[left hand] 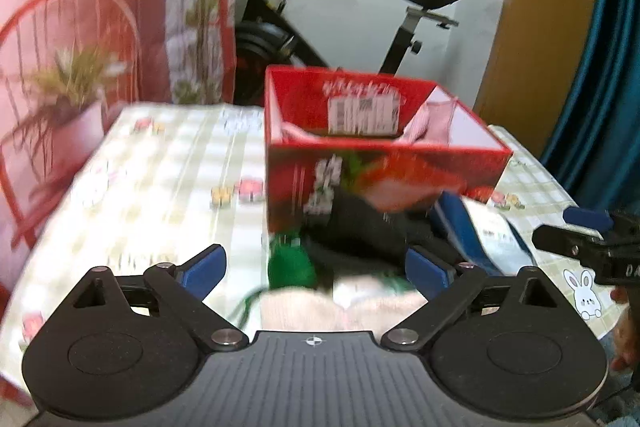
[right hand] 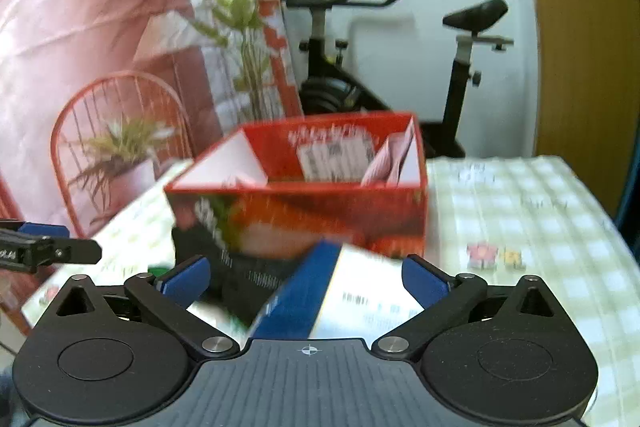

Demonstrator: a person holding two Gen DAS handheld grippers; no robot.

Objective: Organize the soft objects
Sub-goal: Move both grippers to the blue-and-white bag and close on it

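- Soft objects: a loose pile lying on the table just in front of the red box (left hand: pixel 384 183), made up of a black fabric piece (left hand: pixel 360 223), a green item (left hand: pixel 290 261), a cream knitted piece (left hand: pixel 320 307) nearest the camera, and a blue-and-white packet (right hand: pixel 340 291) on the right of the pile. Blur hides how they overlap.
- Red box: open-topped, standing at the far side of the pile and touching it; a pink striped item (left hand: pixel 430 123) already leans inside against its right wall.
- Left gripper (left hand: pixel 316 269): jaws spread wide, holding nothing; it hovers low over the near edge of the pile, with the green item and the cream piece between its fingers.
- Right gripper (right hand: pixel 306 279): jaws likewise wide apart and empty, with the blue-and-white packet lying between the fingers but not pinched.
- Table (left hand: pixel 160 163): covered by a checked cloth with small printed motifs.
- Surroundings: an exercise bike (left hand: pixel 320 7), a red wire chair (left hand: pixel 60 67) and a potted plant (left hand: pixel 76 79) beyond the table.
- Risks, as judged: closing on the tangled pile may lift two pieces at once; limp fabric may slip from a shallow pinch; both grippers work near each other and may collide; a nudge could shift the light box.
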